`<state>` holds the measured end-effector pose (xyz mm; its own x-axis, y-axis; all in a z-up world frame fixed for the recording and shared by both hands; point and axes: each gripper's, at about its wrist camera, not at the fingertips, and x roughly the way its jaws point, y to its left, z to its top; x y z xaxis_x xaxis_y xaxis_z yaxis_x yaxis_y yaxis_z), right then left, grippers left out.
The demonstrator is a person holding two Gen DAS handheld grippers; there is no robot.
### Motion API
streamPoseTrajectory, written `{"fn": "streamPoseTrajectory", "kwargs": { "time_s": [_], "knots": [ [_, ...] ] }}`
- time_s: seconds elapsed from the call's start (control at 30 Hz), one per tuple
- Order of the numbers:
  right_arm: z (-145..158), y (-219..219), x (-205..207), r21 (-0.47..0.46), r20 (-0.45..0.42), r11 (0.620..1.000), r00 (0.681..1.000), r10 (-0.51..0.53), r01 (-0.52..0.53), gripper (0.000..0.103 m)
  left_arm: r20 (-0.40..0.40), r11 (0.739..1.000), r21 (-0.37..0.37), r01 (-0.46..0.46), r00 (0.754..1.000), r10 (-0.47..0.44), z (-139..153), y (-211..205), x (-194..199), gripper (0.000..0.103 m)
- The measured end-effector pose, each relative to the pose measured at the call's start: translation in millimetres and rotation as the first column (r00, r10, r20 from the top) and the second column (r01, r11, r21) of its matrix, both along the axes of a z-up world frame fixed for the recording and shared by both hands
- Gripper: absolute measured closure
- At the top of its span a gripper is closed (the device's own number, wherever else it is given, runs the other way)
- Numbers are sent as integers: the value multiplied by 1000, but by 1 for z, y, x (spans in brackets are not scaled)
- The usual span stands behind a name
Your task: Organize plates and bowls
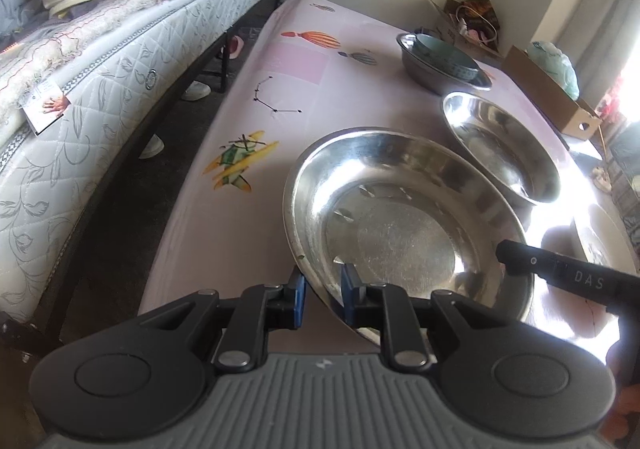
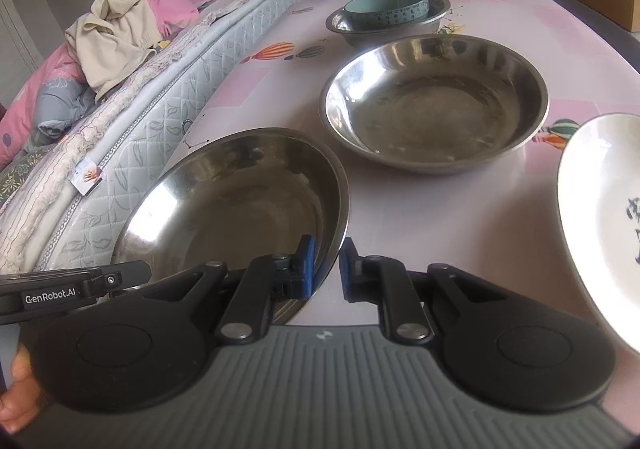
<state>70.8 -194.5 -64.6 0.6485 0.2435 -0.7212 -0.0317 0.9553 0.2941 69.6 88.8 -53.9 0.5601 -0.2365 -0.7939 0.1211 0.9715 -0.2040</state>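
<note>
Black left gripper (image 2: 60, 289) reads "GenRobot.AI"; right gripper (image 1: 560, 273) shows "DAS".

My near steel bowl (image 2: 232, 201) tilts, its rim pinched at two points. A second steel bowl (image 2: 436, 105) sits flat behind; a teal bowl (image 2: 386, 13) nests in the farthest steel one (image 2: 340, 23), a white plate (image 2: 600, 209) at right.

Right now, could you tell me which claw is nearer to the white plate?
Right. The right claw clamps the rim of the near steel bowl on the side facing the white plate; the left claw clamps the rim on the bowl's far side.
</note>
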Motion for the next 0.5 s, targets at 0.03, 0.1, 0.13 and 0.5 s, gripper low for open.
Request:
{"fn": "streamPoseTrajectory", "kwargs": {
  "time_s": [0.03, 0.1, 0.13, 0.5],
  "knots": [
    [0, 0, -3, -2, 1, 1000, 1000, 2, -2, 91, -4, 1000, 3, 5, 1000, -5, 0, 0, -1, 83],
    [0, 0, -8, -11, 1, 1000, 1000, 7, -7, 90, -9, 1000, 11, 11, 1000, -11, -1, -1, -3, 83],
    [0, 0, -10, -16, 1, 1000, 1000, 9, -9, 90, -12, 1000, 16, 12, 1000, -12, -2, -2, -3, 82],
    [-3, -1, -8, -31, 13, 1000, 1000, -5, 6, 89, 3, 997, 71, 3, 1000, -3, -4, -7, 6, 81]
  ]
}}
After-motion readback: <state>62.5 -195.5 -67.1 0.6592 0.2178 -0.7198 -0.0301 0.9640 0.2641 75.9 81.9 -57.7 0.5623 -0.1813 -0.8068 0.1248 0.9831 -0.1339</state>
